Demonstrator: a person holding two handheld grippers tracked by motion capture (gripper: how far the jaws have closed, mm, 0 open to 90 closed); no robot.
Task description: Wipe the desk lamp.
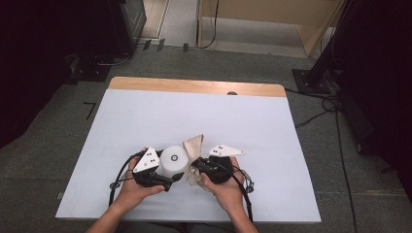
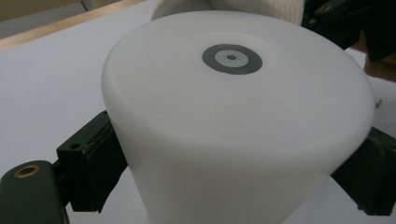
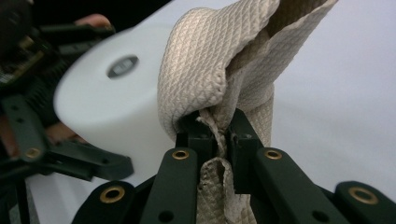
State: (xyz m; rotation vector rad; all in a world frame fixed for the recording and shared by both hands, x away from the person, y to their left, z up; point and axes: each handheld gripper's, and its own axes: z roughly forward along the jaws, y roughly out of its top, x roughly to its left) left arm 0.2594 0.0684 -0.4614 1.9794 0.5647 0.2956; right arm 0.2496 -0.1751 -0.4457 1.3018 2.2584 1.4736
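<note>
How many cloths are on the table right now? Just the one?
1. The beige cloth is pinched in the right gripper, bunched against the white cylinder that the left gripper clamps. Another could be hidden behind the hands.

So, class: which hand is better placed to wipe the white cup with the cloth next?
Probably the right. Its tongs are shut on the beige cloth, bunched beside the white cup. The left tongs clamp the cup's sides, steadying it.
</note>
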